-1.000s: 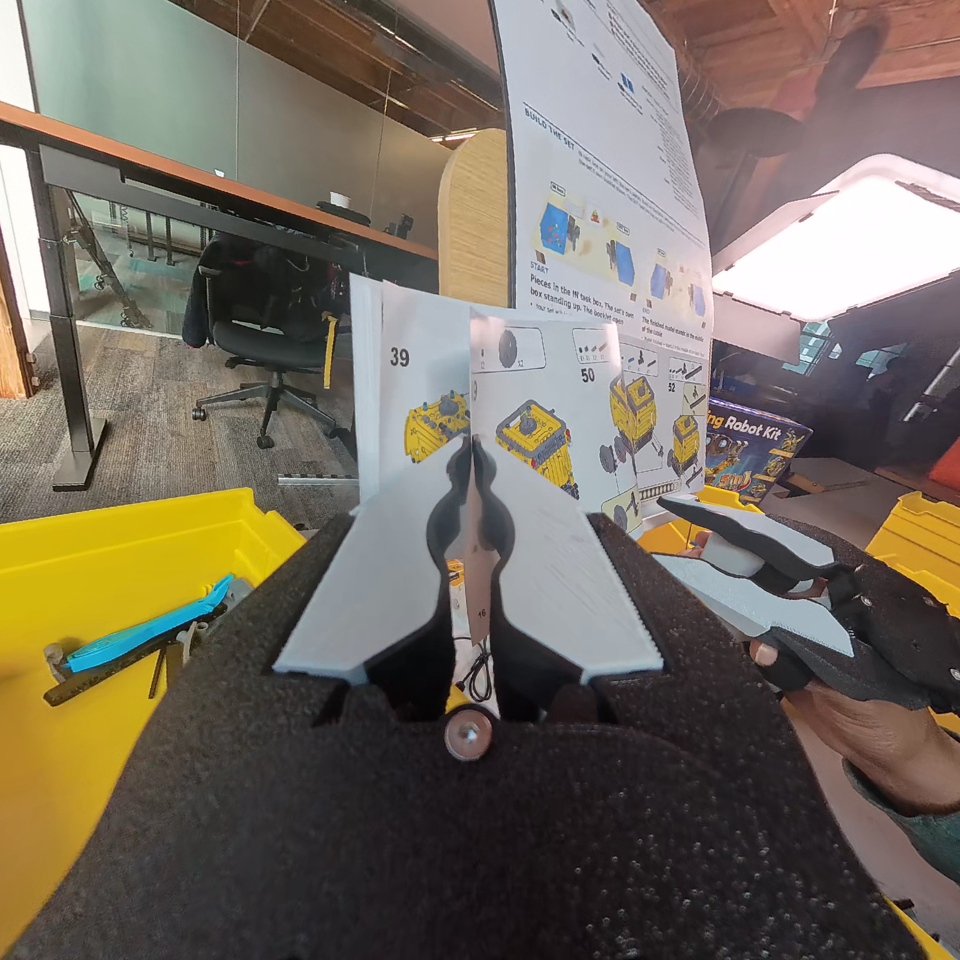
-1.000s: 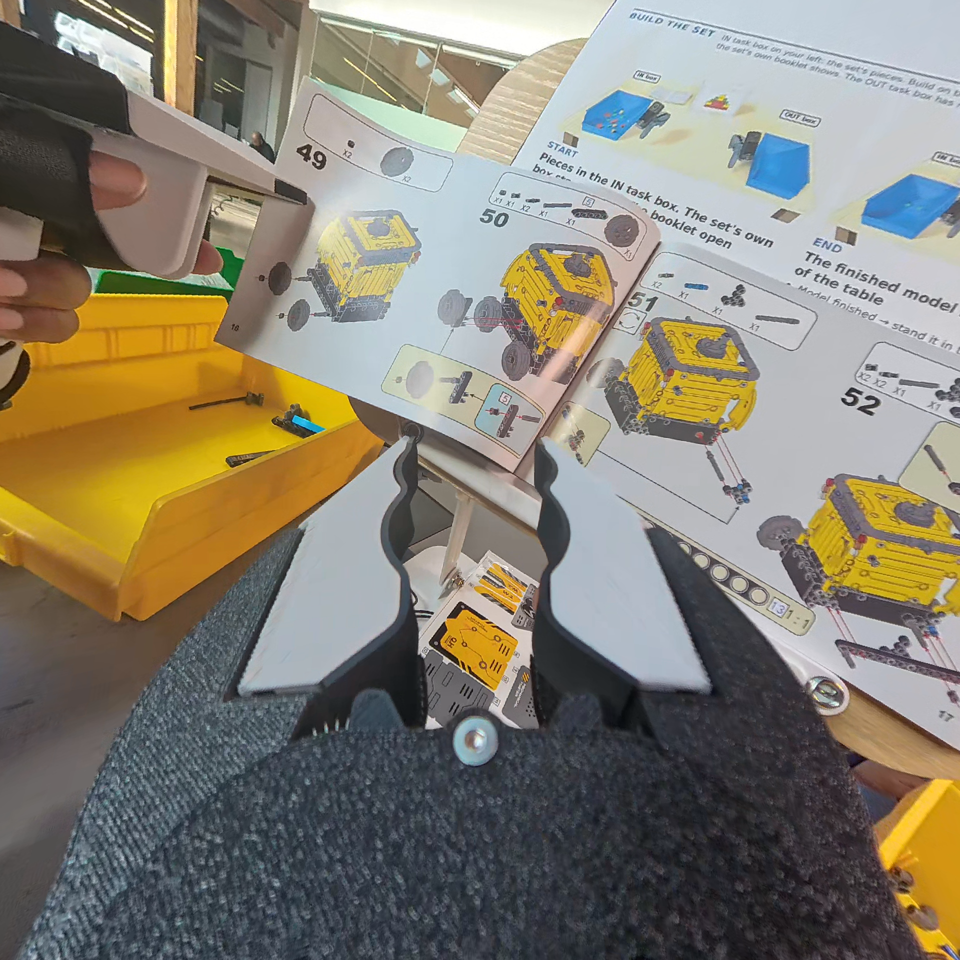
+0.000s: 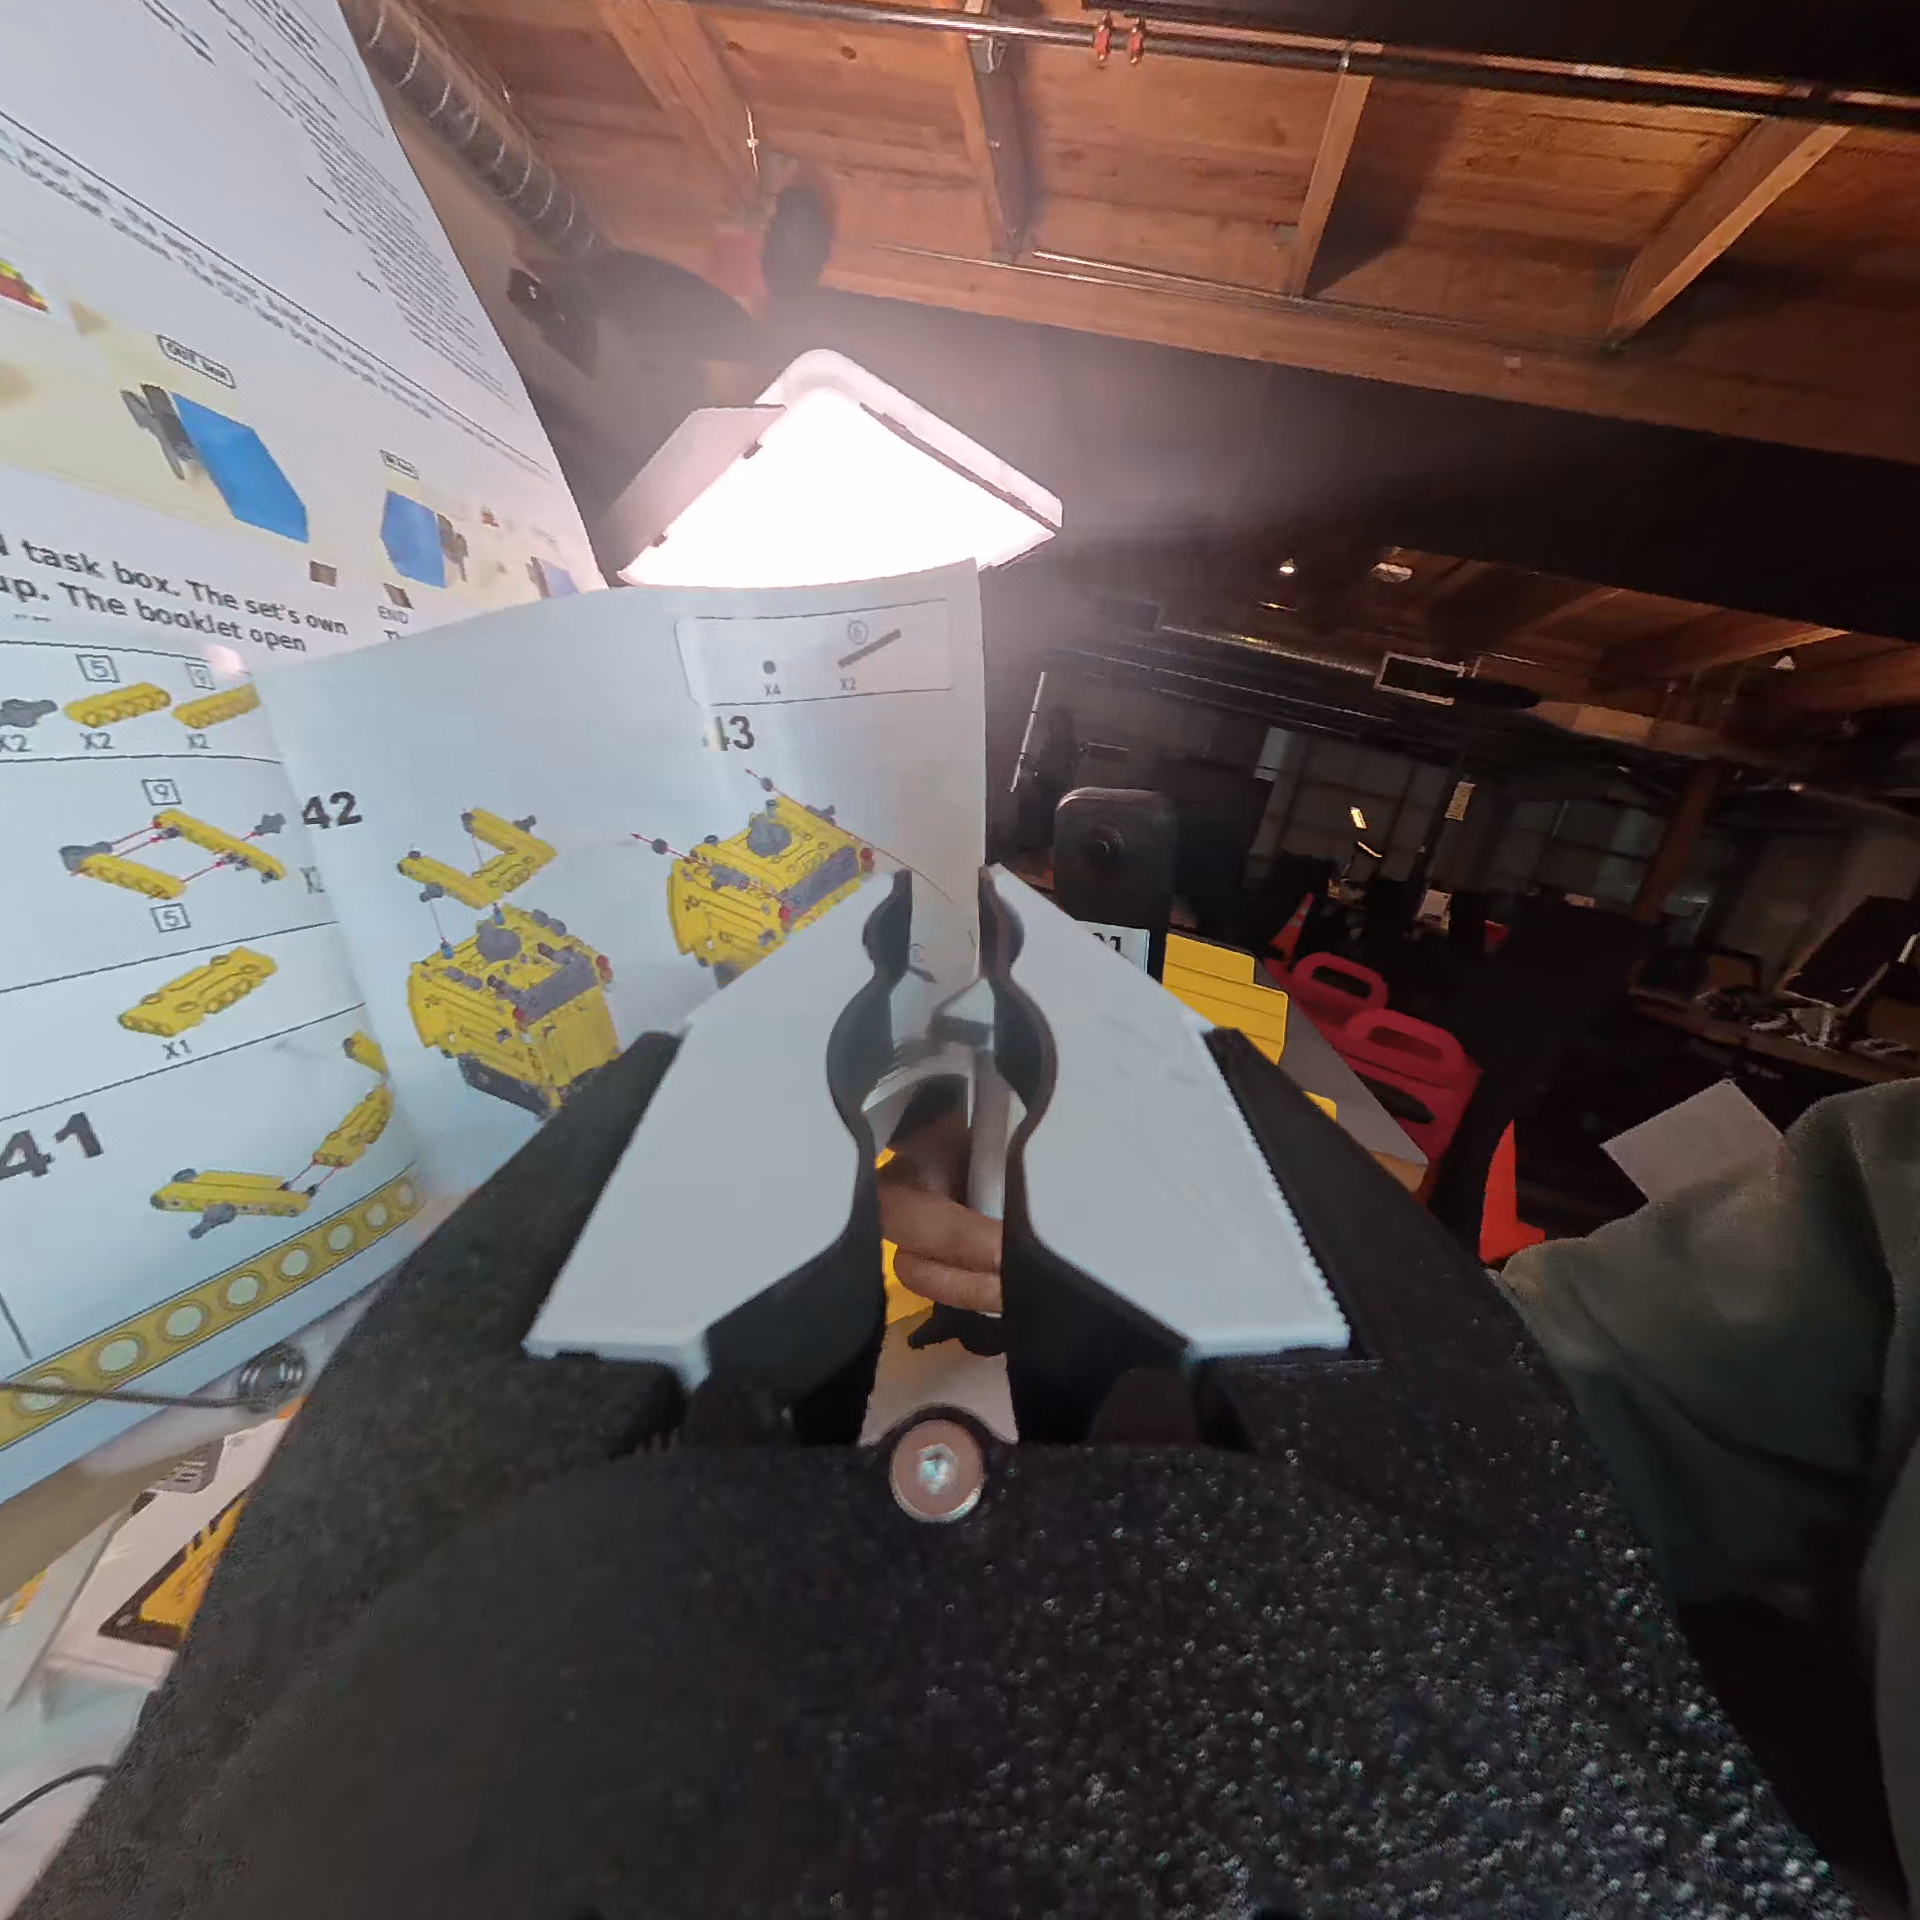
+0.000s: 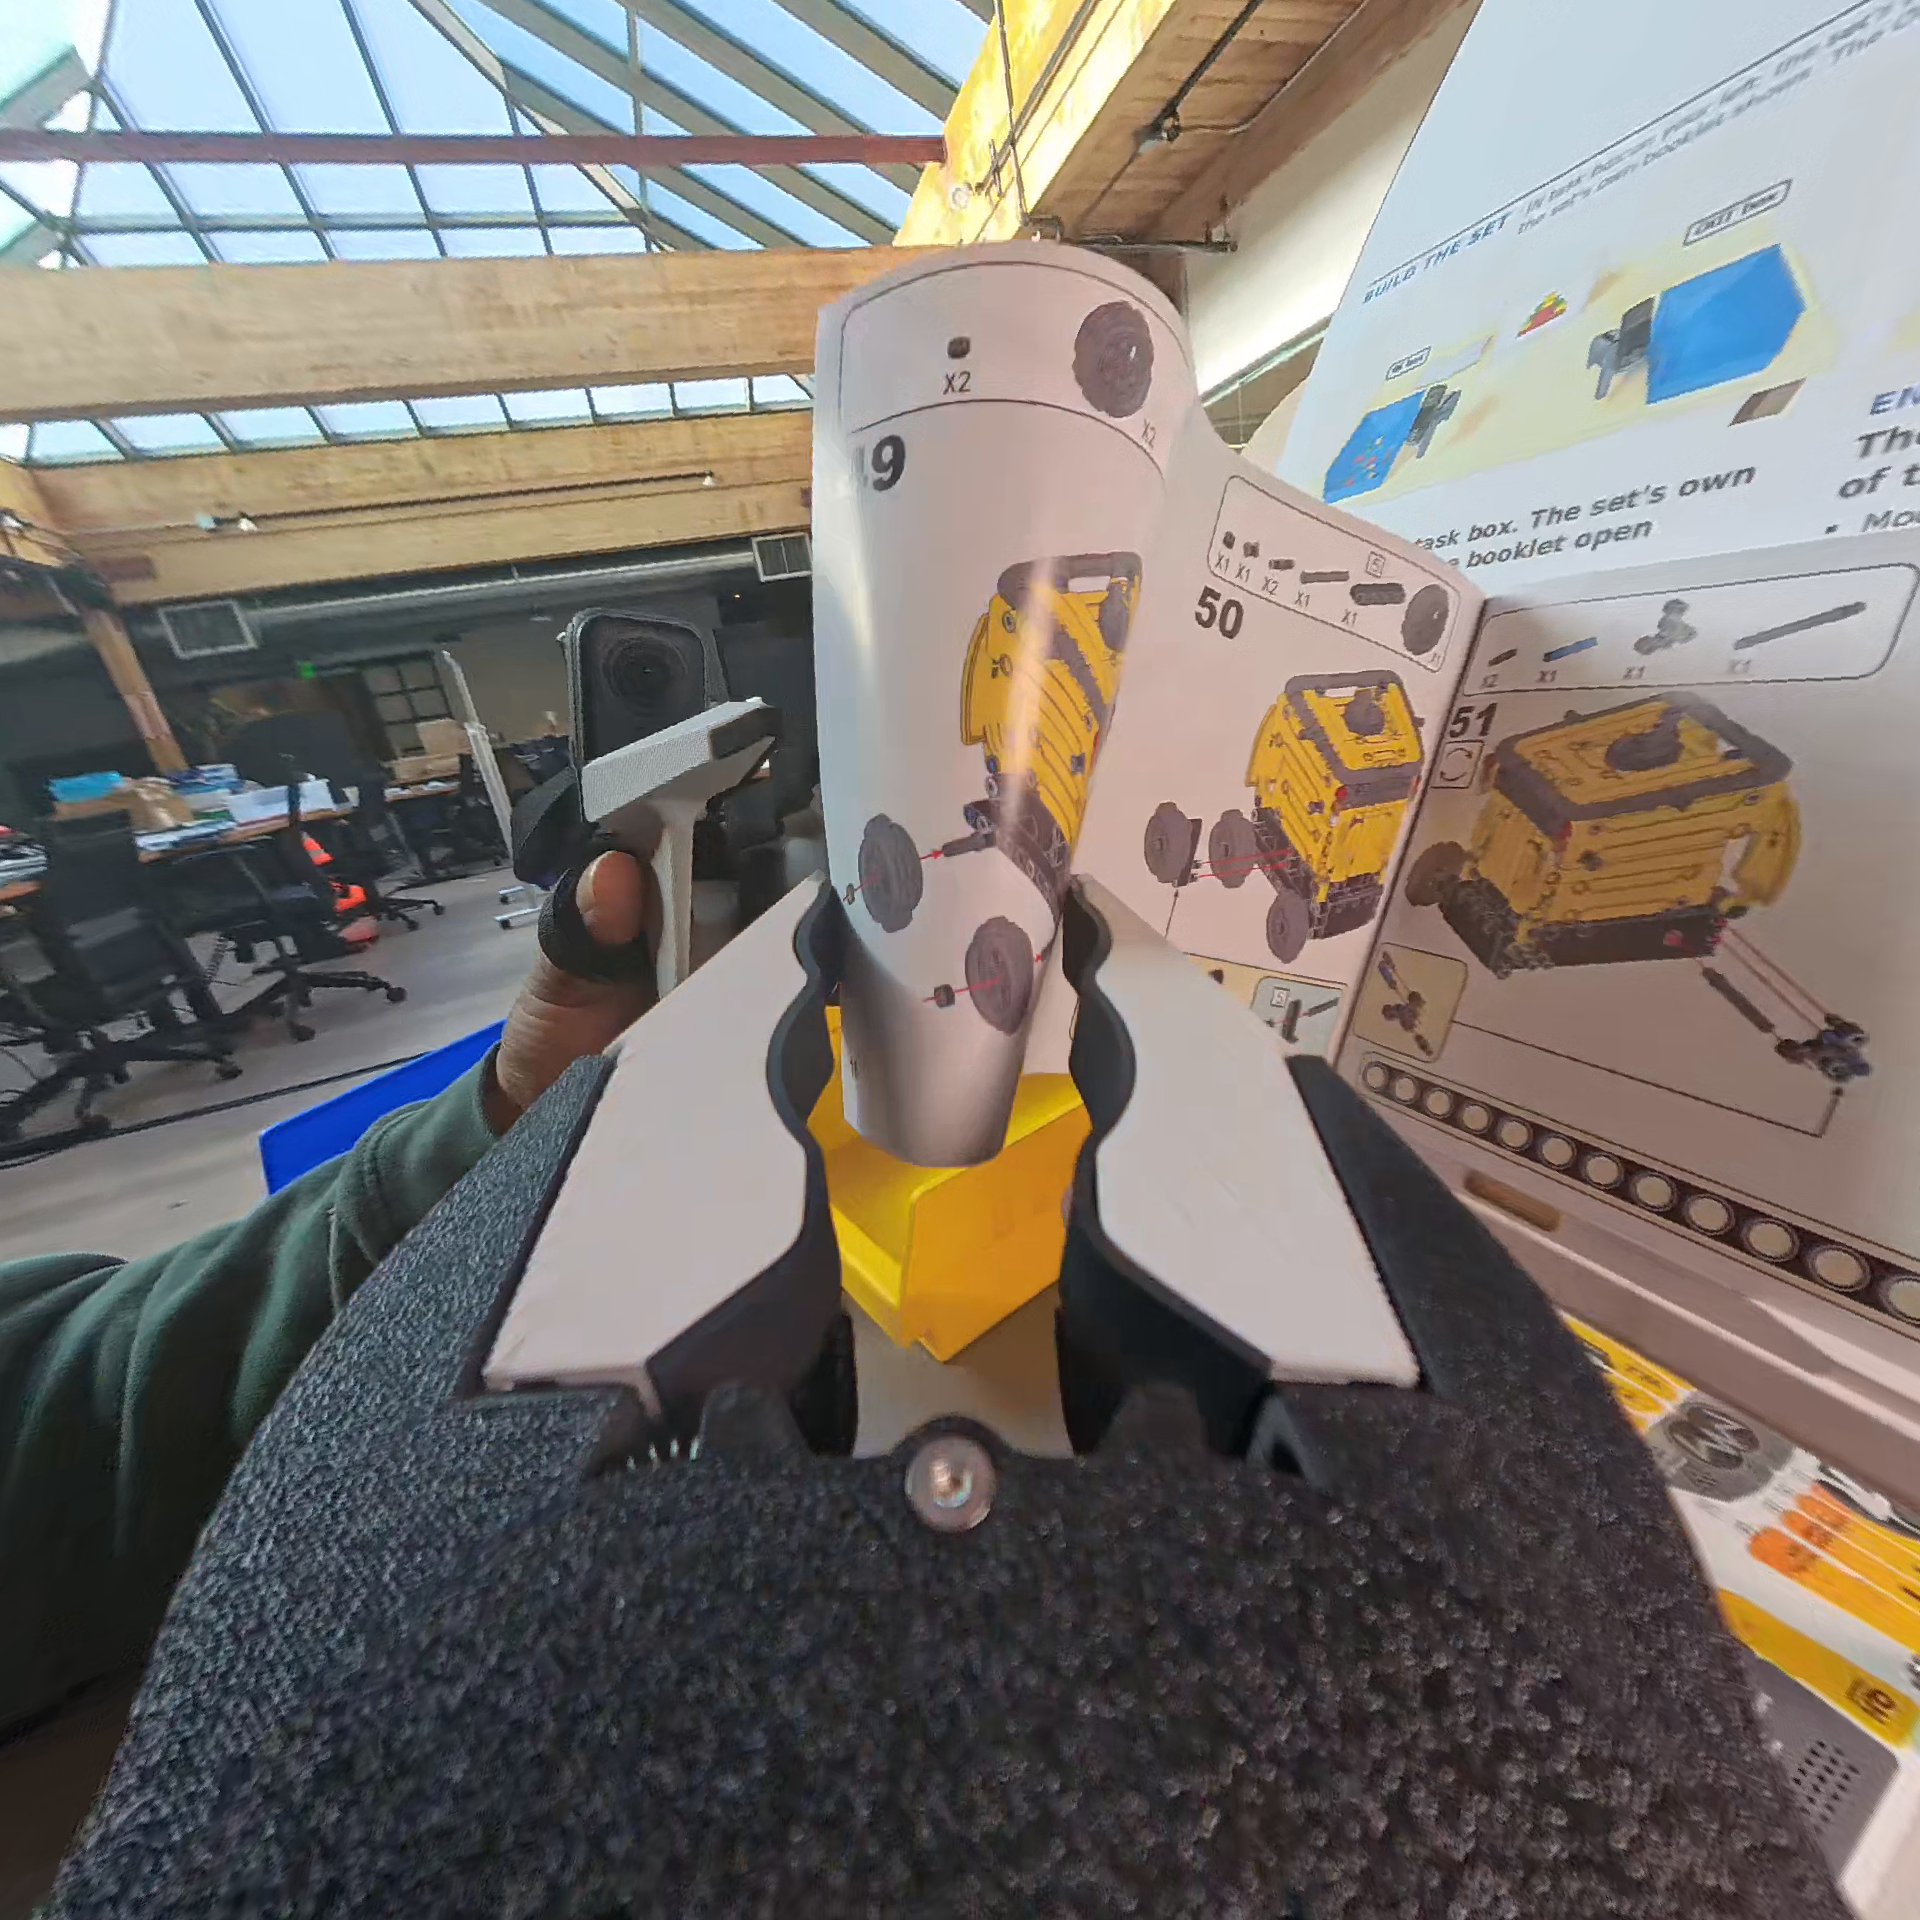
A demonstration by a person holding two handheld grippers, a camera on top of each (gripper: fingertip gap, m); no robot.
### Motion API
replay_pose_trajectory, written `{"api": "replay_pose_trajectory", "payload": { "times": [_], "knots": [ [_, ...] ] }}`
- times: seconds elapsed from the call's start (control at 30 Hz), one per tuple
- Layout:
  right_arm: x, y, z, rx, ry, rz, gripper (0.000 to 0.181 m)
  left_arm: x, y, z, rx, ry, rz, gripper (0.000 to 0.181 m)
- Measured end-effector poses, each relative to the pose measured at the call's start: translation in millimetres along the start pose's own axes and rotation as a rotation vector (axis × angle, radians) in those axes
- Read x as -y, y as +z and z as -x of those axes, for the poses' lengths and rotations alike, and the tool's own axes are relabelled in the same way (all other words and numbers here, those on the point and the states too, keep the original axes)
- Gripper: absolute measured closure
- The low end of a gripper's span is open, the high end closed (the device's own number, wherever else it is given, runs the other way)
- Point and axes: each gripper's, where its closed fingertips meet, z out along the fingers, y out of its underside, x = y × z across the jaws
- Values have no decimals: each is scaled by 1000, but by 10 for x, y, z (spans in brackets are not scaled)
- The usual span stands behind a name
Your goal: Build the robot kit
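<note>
A yellow bin (image 4: 940,1236) sits below the booklet (image 4: 1558,831); its contents are hidden. The left hand-held gripper (image 3: 940,904) is narrowly parted, its page (image 3: 644,831) edge between the fingers, grip uncertain; the right hand-held gripper (image 4: 940,925) gapes around a curled page (image 4: 987,675).

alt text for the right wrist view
The right hand-held gripper is open around a curled page of an instruction booklet. Behind it sit a yellow bin and the left hand-held gripper, in an office.

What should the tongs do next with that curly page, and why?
Probably shut the right tongs gently on the curled page: it bows up between their open tips, ungripped, and the left tongs sit slightly apart at its edge.
</note>
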Motion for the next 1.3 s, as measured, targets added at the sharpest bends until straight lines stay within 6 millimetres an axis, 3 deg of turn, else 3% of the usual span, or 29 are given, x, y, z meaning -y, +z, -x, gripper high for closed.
{"api": "replay_pose_trajectory", "payload": {
  "times": [0.33, 0.43, 0.53, 0.57, 0.67, 0.73, 0.93, 1.1, 1.3],
  "knots": [
    [-225, 60, 109, 26, -126, 134, 133, -198, 147, 7, 95, 123, 123, 181],
    [-131, -9, 109, 42, -131, 122, 126, -176, 99, 99, 143, 114, 126, 181],
    [19, -98, 93, 54, -97, 76, 134, -197, 36, 270, 230, 122, 142, 181],
    [47, -122, 93, 58, -96, 66, 140, -190, 26, 293, 238, 116, 132, 178],
    [53, -142, 120, 78, -103, 64, 145, -166, 53, 290, 200, 28, 89, 138],
    [14, -121, 137, 85, -115, 78, 145, -217, 113, 268, 161, -38, 89, 123],
    [-138, -71, 173, 92, -171, 140, 141, -340, 165, 341, 200, -10, 140, 157],
    [24, -173, 118, 108, -99, 67, 154, -224, 30, 418, 229, 6, 117, 178],
    [173, -285, -13, 74, -60, 10, 165, -143, -108, 533, 282, 26, 102, 180]
  ]
}}
